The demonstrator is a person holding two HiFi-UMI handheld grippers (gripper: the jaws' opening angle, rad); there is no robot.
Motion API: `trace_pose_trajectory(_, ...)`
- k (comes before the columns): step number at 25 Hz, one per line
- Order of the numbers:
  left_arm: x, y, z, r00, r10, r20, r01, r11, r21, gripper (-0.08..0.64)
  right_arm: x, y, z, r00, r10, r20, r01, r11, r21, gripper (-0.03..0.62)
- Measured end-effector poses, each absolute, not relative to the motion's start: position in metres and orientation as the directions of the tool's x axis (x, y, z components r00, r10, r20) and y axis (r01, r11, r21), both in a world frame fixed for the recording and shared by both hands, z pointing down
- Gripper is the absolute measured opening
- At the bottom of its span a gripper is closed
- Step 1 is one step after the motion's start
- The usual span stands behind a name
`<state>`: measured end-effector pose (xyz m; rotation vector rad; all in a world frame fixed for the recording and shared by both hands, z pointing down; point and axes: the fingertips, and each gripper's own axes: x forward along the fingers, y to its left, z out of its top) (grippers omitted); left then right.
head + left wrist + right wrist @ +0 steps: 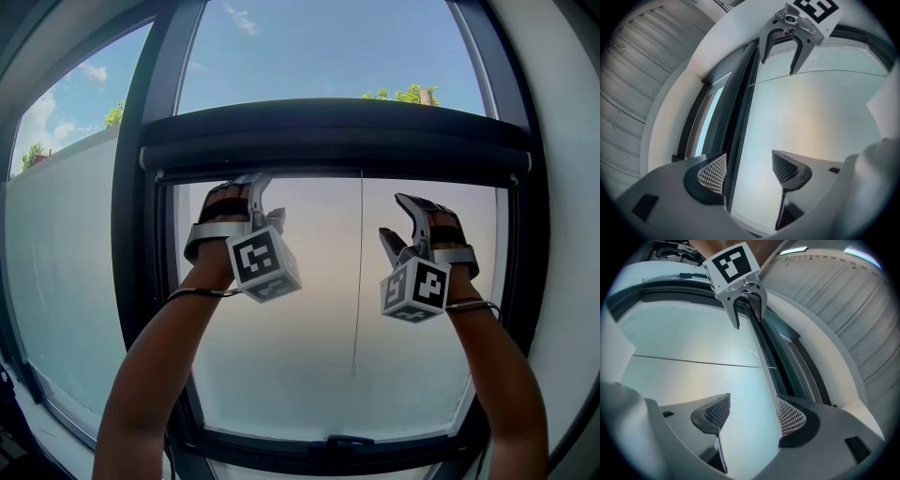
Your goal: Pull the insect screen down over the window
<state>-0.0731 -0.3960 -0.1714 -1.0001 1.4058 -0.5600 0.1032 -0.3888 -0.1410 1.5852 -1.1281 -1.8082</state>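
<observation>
Two frame posts (141,281) hem us in; open glass (309,356) below. Our left gripper (255,187) and right gripper (405,220) gape empty just under the screen bar (337,150).

You hold the left gripper (254,191) and right gripper (413,217) raised, angled upward — jaws wide apart, gripping nothing.

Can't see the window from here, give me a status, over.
Left gripper open, empty. Right gripper open, empty. Screen bar high across the window, above both. Cord hangs between them, clear of both.
</observation>
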Motion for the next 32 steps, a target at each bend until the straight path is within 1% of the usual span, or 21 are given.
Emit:
trace_pose_trajectory(4, -0.077, -0.404, -0.181, 0.12, -0.849, -0.515, -0.18, 0.492, -0.852, 0.29, 0.1, -0.394, -0.169, -0.18, -0.808, -0.561, -0.111, -0.55, 0.828, 0.296)
trace_pose_trajectory(7, -0.08, -0.411, -0.186, 0.096, -0.864, -0.495, -0.176, 0.475, -0.862, 0.29, 0.098, -0.393, -0.185, -0.161, -0.809, -0.565, -0.057, -0.564, 0.824, 0.296)
trace_pose_trajectory(11, -0.082, -0.417, -0.191, 0.074, -0.877, -0.475, -0.137, 0.463, -0.876, 0.29, 0.099, -0.397, -0.197, -0.137, -0.831, -0.539, -0.044, -0.538, 0.842, 0.296)
trace_pose_trajectory(20, -0.08, -0.431, -0.193, 0.044, -0.895, -0.443, -0.104, 0.437, -0.893, 0.29, 0.104, -0.413, -0.194, -0.098, -0.866, -0.49, 0.014, -0.494, 0.869, 0.296)
trace_pose_trajectory(27, -0.083, -0.432, -0.192, 0.032, -0.896, -0.444, -0.075, 0.44, -0.895, 0.29, 0.103, -0.414, -0.19, -0.08, -0.891, -0.447, 0.075, -0.452, 0.889, 0.296)
trace_pose_trajectory(32, -0.083, -0.43, -0.19, 0.021, -0.92, -0.391, -0.076, 0.389, -0.918, 0.29, 0.104, -0.414, -0.188, -0.065, -0.908, -0.413, 0.089, -0.417, 0.904, 0.296)
